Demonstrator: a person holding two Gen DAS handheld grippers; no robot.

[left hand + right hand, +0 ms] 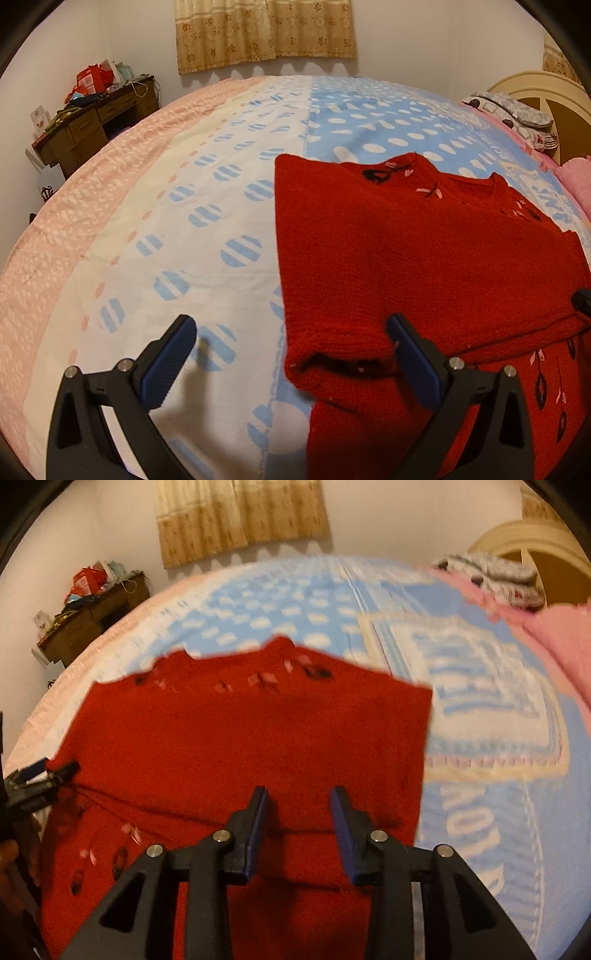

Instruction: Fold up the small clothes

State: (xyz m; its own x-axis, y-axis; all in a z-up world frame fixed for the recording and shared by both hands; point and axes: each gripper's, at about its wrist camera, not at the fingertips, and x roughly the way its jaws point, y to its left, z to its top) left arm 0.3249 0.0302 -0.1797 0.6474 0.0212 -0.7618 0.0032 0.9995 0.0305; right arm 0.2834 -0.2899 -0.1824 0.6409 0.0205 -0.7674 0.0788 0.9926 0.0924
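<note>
While folded, sweater [240,738] under right claw [299,830]

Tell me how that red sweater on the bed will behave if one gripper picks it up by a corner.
The red sweater would probably droop and unfold: its folded edge already sags and gapes at the near end. The fuzzy knit looks thick, so likely grippy rather than slippery, and a bit heavy for its size. On the soft bedspread it would probably bunch rather than slide if pushed.

Showing large pale letters woven into the blue bedspread [517,812], too smeared and cropped for reading as a word; carrying blurred marks on red packaging on the desk [96,110], none legible.
</note>
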